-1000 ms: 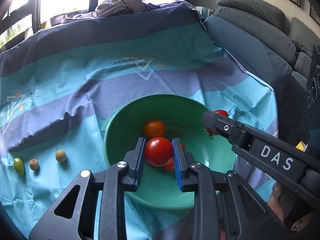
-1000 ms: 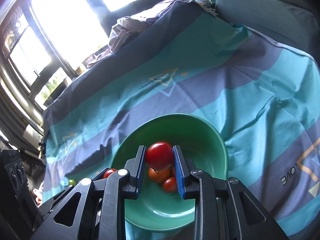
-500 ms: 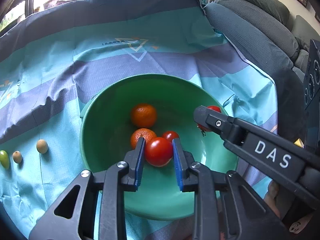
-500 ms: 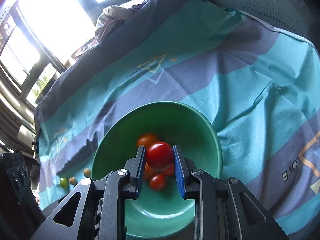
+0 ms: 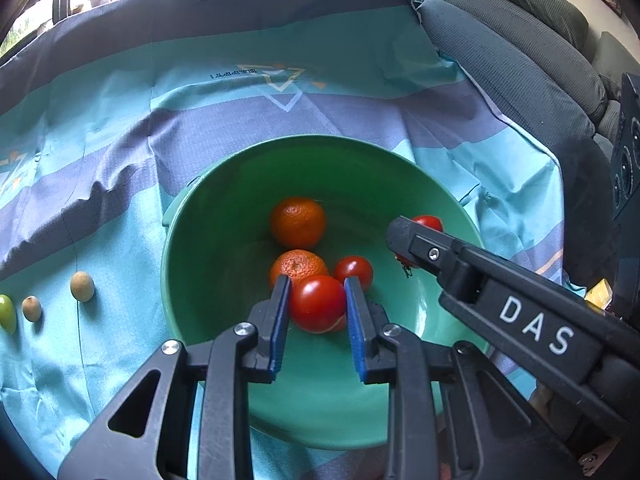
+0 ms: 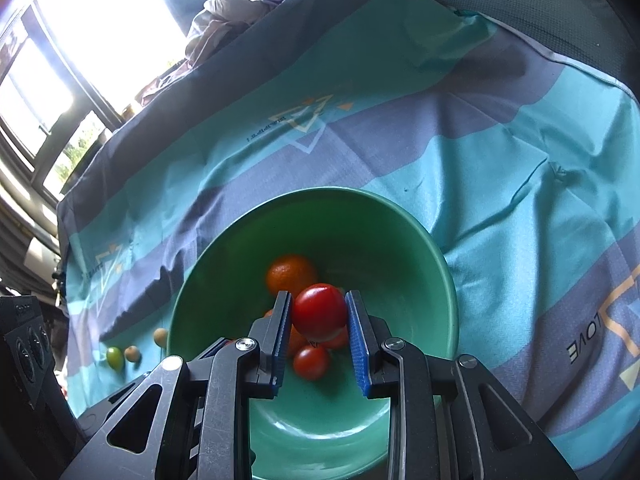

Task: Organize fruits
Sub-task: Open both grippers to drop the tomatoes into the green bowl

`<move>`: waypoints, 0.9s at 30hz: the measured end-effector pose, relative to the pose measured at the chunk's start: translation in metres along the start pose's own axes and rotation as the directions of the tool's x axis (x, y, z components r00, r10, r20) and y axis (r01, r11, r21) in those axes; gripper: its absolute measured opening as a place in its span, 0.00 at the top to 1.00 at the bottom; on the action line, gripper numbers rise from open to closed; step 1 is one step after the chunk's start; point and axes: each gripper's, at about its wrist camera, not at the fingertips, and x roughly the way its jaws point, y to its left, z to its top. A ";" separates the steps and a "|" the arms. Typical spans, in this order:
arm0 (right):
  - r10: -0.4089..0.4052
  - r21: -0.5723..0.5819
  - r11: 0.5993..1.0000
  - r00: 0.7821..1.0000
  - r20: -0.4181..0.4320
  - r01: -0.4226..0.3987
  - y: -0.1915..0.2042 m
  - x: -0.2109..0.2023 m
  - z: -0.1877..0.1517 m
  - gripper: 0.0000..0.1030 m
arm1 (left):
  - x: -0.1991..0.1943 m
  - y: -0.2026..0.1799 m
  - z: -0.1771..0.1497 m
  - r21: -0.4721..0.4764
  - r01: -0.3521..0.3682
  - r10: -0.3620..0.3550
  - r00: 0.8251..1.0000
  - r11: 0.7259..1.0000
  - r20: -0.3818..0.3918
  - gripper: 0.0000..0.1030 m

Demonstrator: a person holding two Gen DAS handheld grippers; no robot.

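Observation:
A green bowl [image 5: 224,216] sits on a teal and purple striped cloth; it also shows in the right wrist view [image 6: 224,280]. In it lie two oranges [image 5: 298,222] and a small tomato [image 5: 354,272]. My left gripper [image 5: 316,304] is shut on a red tomato [image 5: 316,302], held low inside the bowl. My right gripper [image 6: 318,312] is shut on another red tomato [image 6: 320,310] above the bowl. The right gripper also shows from the side in the left wrist view, over the bowl's right rim [image 5: 416,240].
Two beige fruits [image 5: 82,286] and a green one [image 5: 7,312] lie in a row on the cloth left of the bowl. A grey sofa [image 5: 520,52] stands at the right. Crumpled clothes [image 6: 228,12] lie by the window at the back.
Both grippers moved forward and down over the bowl with their tomatoes. The left tomato now sits lower among the fruit in the bowl.

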 end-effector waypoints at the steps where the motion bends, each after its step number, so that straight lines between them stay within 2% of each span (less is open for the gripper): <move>1: -0.001 -0.001 1.000 1.000 -0.003 0.001 0.000 0.001 0.000 0.71 | 0.001 0.000 0.000 0.001 0.001 -0.001 1.000 1.000 -0.001 0.74; 20: -0.046 -0.010 0.999 0.998 -0.039 0.046 -0.001 0.012 0.000 0.71 | 0.009 -0.002 -0.001 0.005 0.002 -0.002 1.000 1.000 -0.020 0.74; 27: -0.064 0.003 0.998 0.997 -0.034 0.064 -0.004 0.012 0.000 0.71 | 0.000 0.003 -0.001 -0.004 0.021 -0.021 1.000 1.000 -0.007 0.73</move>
